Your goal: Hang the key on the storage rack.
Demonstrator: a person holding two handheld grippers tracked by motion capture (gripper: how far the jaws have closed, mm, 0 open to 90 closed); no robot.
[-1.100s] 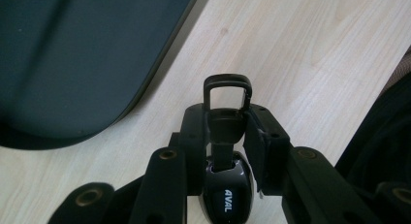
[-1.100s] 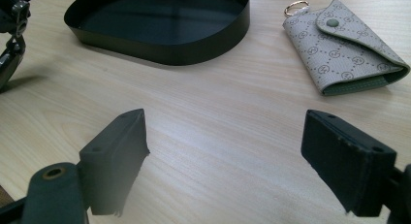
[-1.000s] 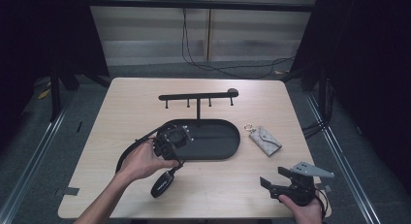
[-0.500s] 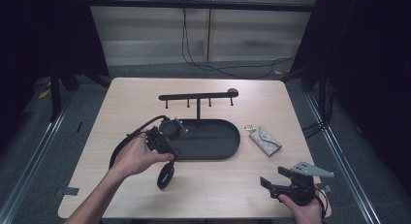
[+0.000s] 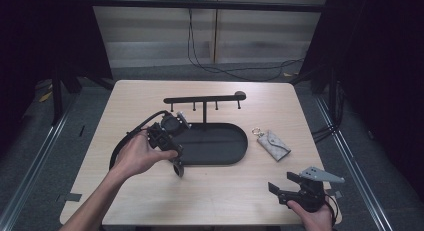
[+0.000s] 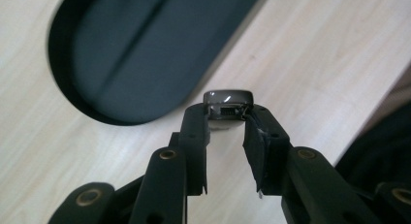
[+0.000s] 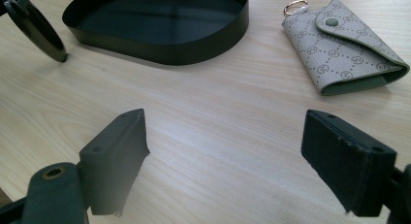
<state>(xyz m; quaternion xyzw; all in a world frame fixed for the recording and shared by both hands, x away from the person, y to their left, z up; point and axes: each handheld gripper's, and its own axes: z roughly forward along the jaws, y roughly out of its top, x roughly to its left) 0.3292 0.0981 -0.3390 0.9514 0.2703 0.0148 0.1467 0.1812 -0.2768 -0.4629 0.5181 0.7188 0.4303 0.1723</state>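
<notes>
I have the left gripper (image 5: 176,167) over the desk (image 5: 220,196), a little left of centre and tipped downward, with a small dark glossy object (image 6: 228,99) pinched between its fingers (image 6: 196,132). Through the left gripper view the fingers clamp that object at their very tips; it looks like a rounded dark piece with a shiny top, possibly a ring or a small fob, but the picture is too soft for me to be sure. It hangs just off the near left end of the black oval tray (image 5: 235,158), above bare wood, not inside the tray.

The tray sits in the middle of the desk. Behind it, toward the far edge, stands a black rack with short pegs (image 5: 205,98). To the right of the tray, well apart from the held object, a grey patterned key pouch (image 5: 272,145) lies flat with its metal ring pointing to the far edge.

My right gripper (image 5: 282,188) is near the near right corner of the desk, low over the wood. Its fingers (image 7: 114,153) stand wide apart with only bare desk between them, and they face the tray and the pouch.
</notes>
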